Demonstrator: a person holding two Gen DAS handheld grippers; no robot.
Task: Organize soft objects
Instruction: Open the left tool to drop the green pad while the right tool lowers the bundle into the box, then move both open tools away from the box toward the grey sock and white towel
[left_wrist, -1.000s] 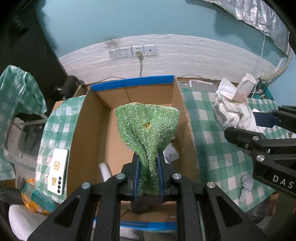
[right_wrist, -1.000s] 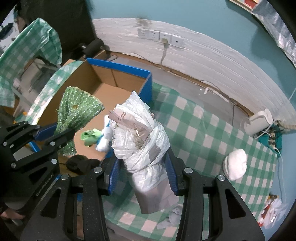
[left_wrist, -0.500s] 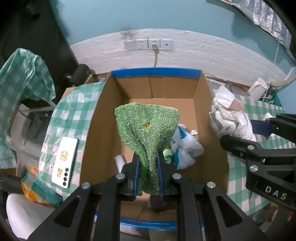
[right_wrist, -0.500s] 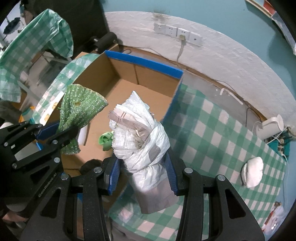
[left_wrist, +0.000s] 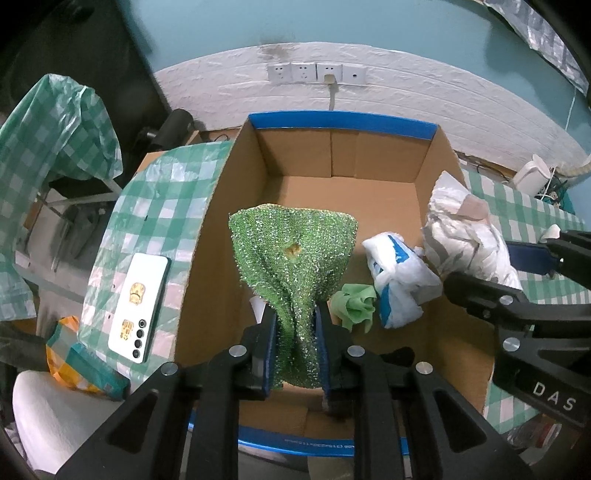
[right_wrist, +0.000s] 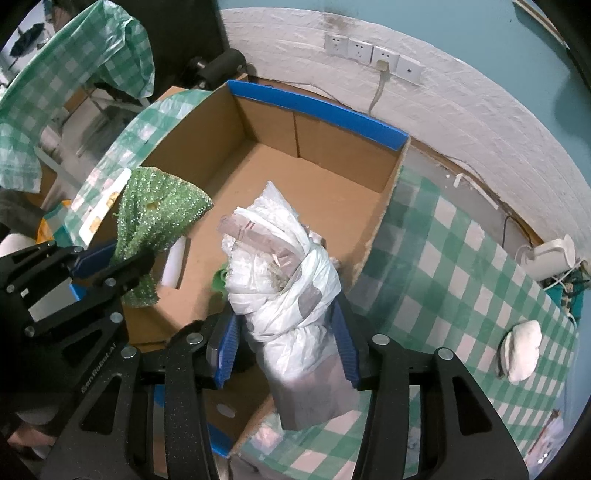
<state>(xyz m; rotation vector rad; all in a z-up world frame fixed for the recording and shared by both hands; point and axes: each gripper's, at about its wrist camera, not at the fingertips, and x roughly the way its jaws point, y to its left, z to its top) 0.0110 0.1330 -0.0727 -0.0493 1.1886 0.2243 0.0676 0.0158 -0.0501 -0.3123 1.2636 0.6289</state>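
Both grippers have moved over the cardboard box (left_wrist: 424, 192). The left gripper (left_wrist: 295, 325), its jaws just easing apart, carries the green cloth (left_wrist: 295, 258) above the floor; the right gripper (right_wrist: 286, 339), also loosening, brings the white bag bundle (right_wrist: 280, 266) seemingly inside the rim.

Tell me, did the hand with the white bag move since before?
Yes. The right gripper carried the white bag sideways from above the checked tablecloth to over the cardboard box.

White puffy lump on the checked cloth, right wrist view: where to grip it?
Come from above and close across the narrow middle of the white puffy lump. It lies alone on the green-checked tablecloth, longer than wide, so both flanks look free.
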